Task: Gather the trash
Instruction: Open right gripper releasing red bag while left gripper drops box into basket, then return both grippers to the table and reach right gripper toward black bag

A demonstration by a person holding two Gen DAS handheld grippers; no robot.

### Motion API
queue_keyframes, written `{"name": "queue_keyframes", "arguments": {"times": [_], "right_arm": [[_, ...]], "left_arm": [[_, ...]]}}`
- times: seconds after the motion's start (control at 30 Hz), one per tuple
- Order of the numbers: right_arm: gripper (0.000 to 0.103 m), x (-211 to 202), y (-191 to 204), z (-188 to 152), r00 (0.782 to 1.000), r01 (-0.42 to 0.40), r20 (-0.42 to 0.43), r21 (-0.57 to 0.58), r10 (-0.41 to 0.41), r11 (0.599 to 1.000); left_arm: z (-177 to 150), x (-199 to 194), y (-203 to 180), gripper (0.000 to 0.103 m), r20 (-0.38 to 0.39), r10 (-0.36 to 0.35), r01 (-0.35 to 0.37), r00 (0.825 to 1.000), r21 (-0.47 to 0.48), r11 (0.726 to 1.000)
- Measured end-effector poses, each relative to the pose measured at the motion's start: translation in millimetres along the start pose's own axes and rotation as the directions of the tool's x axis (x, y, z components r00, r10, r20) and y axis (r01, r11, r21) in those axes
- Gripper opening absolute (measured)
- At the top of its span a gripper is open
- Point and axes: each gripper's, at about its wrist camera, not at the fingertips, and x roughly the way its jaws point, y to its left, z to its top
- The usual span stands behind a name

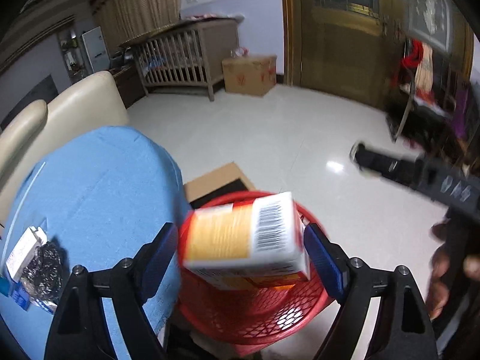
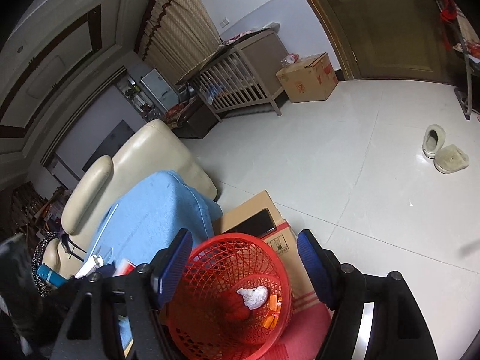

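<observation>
In the left wrist view a white and orange carton [image 1: 243,237] with a barcode hangs blurred between the blue pads of my left gripper [image 1: 241,258], right above the red mesh basket [image 1: 270,315]; the pads stand wide and I see a gap on the left side. My right gripper [image 2: 244,265] is open and empty above the same basket [image 2: 210,315], which holds a crumpled white tissue [image 2: 253,297] and orange scraps. The right gripper also shows at the right of the left wrist view [image 1: 363,159], blurred.
A table with a blue cloth [image 1: 90,204] stands left of the basket and holds a small white box [image 1: 25,249], a dark foil wad [image 1: 45,267] and other scraps. Cardboard boxes [image 2: 255,216] lie behind the basket. A cream sofa [image 2: 144,156], a crib and slippers [image 2: 444,150] are beyond.
</observation>
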Motion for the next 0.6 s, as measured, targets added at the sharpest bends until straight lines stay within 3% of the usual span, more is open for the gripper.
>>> {"name": "queue_keyframes", "arguments": {"times": [0.13,0.37,0.43,0.6], "right_arm": [[0.076,-2,5,1,1.0,-0.013,0.007,-0.009,0.013,1.0],[0.076,0,32,-2,0.999,-0.044,-0.004,-0.053,0.044,0.998],[0.076,-3,45,-3,0.998,-0.06,0.003,-0.078,0.06,0.995],[0.076,0,72,-7,0.996,-0.094,-0.01,-0.126,0.094,0.988]], "left_arm": [[-3,1,3,0.086,-0.019,0.026,-0.026,0.999,0.022,0.999],[-5,-5,28,0.091,-0.036,-0.063,0.059,0.997,-0.103,0.993],[-7,-14,38,0.091,-0.003,-0.06,0.059,0.998,-0.12,0.991],[-16,-55,76,0.091,0.105,0.035,-0.017,0.994,-0.167,0.986]]}}
